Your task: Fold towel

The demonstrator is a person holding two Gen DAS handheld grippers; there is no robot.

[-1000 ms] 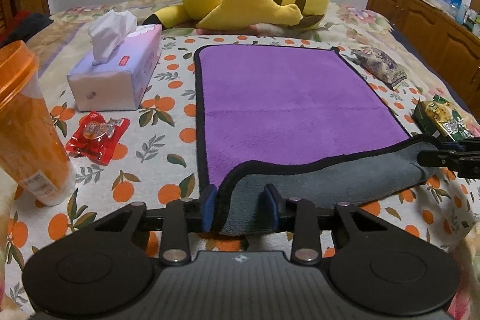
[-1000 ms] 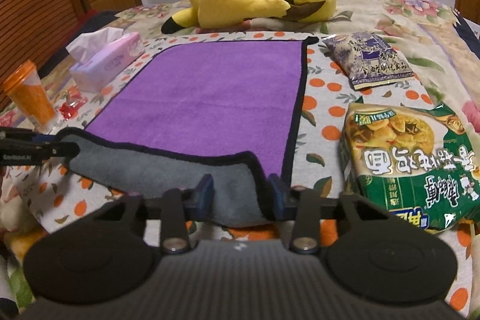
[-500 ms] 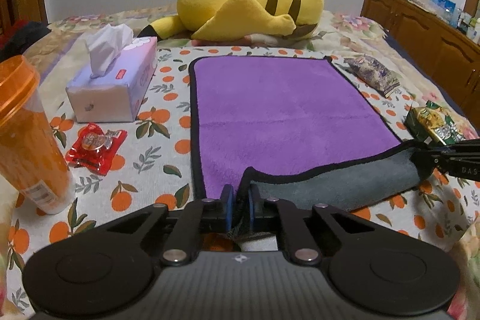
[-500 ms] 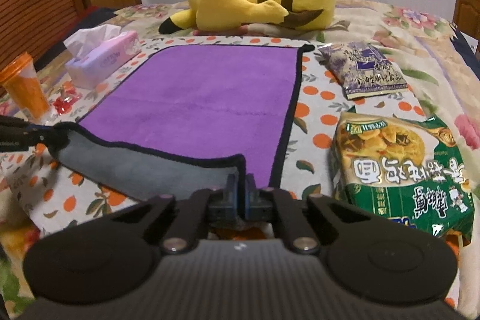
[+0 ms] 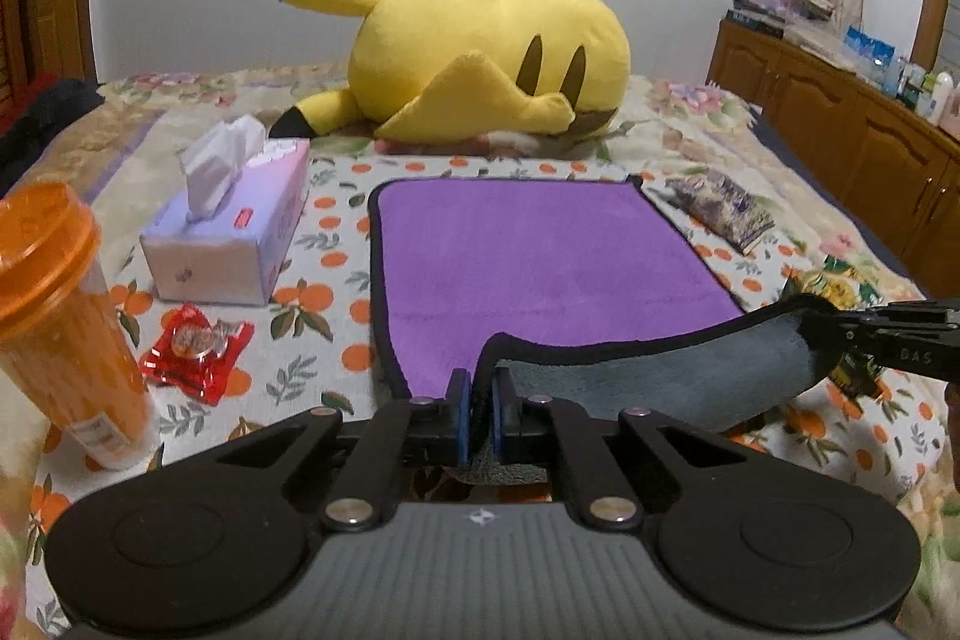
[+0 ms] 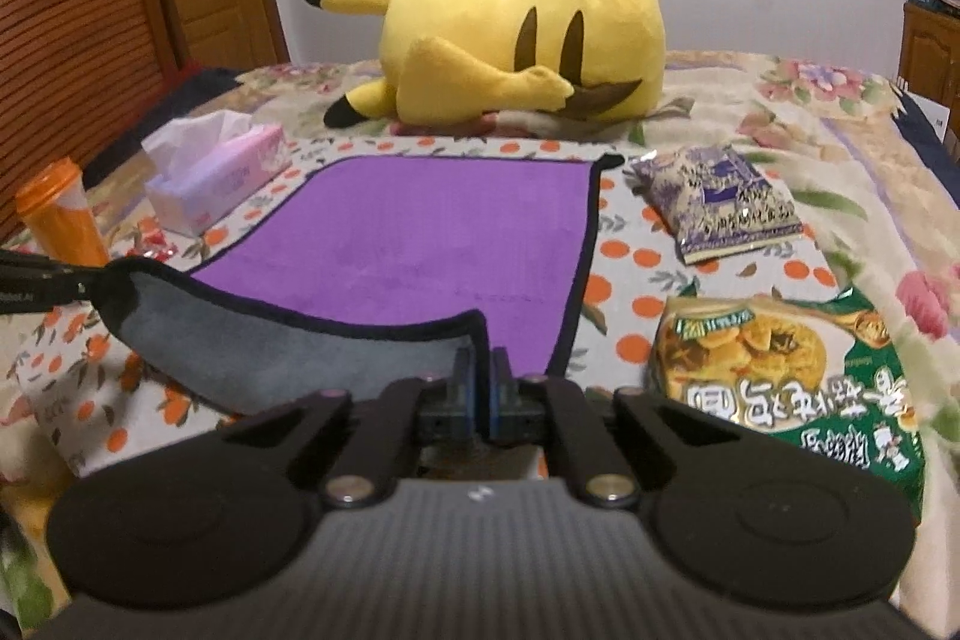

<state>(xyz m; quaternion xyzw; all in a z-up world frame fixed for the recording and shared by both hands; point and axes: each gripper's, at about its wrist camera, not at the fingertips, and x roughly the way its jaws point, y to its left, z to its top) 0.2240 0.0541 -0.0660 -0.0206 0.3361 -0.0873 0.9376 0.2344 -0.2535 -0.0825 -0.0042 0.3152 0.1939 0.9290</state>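
Note:
A purple towel (image 5: 540,256) with black trim and a grey underside lies flat on the bed; it also shows in the right wrist view (image 6: 420,232). Its near edge is lifted and turned over, grey side (image 5: 648,376) up. My left gripper (image 5: 478,415) is shut on the towel's near left corner. My right gripper (image 6: 480,388) is shut on the near right corner. Each gripper shows at the edge of the other's view, the right gripper (image 5: 888,334) on the right and the left gripper (image 6: 42,280) on the left.
A yellow plush (image 5: 480,58) lies just beyond the towel's far edge. A tissue box (image 5: 234,232), red candy packet (image 5: 195,346) and orange cup (image 5: 60,316) sit left. A purple snack bag (image 6: 714,202) and green noodle pack (image 6: 780,370) sit right. Wooden cabinets (image 5: 840,130) stand far right.
Both grippers went from open around the near corners to shut on them. They have lifted the near edge and carried it a little toward the far end.

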